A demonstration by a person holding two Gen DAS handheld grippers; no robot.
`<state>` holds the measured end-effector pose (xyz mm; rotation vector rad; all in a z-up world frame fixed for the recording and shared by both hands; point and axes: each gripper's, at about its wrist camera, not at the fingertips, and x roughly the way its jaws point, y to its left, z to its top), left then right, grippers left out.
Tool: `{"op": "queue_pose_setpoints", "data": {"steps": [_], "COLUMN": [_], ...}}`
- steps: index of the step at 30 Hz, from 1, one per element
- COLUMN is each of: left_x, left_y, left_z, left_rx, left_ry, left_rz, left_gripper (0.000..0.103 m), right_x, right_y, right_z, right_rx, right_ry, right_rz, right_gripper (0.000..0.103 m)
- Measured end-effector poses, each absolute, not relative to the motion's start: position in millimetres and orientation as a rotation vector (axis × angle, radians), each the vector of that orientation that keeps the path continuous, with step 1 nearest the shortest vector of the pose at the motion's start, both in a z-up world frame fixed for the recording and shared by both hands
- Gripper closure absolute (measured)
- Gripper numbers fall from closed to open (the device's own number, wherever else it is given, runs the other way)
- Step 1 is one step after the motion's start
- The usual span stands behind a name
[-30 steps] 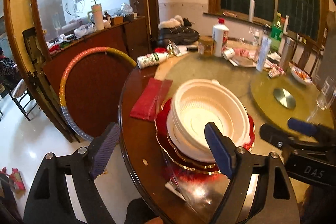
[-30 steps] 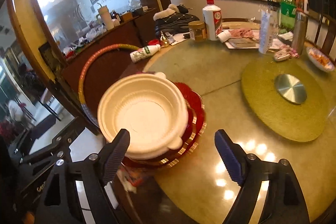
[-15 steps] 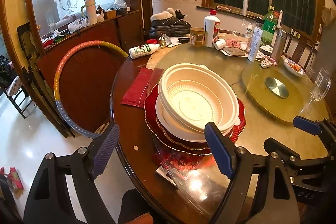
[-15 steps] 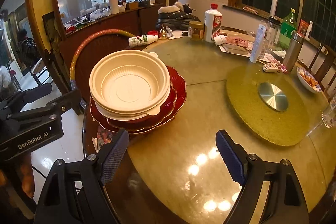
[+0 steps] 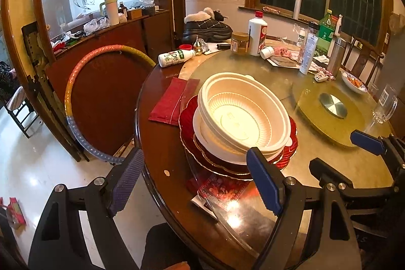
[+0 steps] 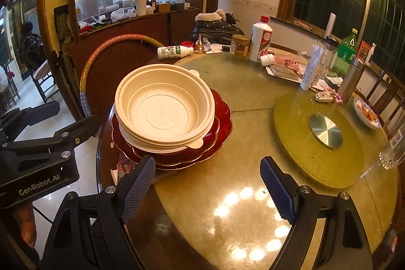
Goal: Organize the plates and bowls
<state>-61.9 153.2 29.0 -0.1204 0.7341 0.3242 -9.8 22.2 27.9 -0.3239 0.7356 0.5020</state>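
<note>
A stack of cream bowls (image 6: 164,109) is being carried on a pile of red plates (image 6: 222,115) with gold rims, near the edge of the round table (image 6: 248,98), at about nine o'clock of the right wrist view and near the centre of the left wrist view (image 5: 243,115). The bowls are being shown nested, the upper ones sitting slightly askew. A red cloth (image 5: 169,103) is being seen just beside the plates at ten o'clock in the left view. A yellow-green turntable (image 6: 316,133) with a metal hub is being shown at three o'clock, well apart from the stack. Bottles and a jar are being kept at twelve o'clock at the far rim.

The left gripper (image 5: 195,181) is being held with its jaws apart, nothing between them, in front of the stack. The right gripper (image 6: 207,189) is being held likewise spread and empty, over bare tabletop just beside the plates.
</note>
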Motion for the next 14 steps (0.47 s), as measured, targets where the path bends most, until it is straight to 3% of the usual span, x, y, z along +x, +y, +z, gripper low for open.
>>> {"op": "queue_pose_setpoints", "data": {"steps": [14], "left_x": [-55.2], "left_y": [152.8], "left_z": [26.1], "left_rx": [-0.119], "left_ry": [0.773], "left_rz": [0.258], "left_gripper": [0.014], "right_x": [-8.0], "right_y": [19.6], "right_z": [31.7], "right_rx": [-0.324], "right_ry": [0.733], "right_rz": [0.487], "right_gripper": [0.016]}}
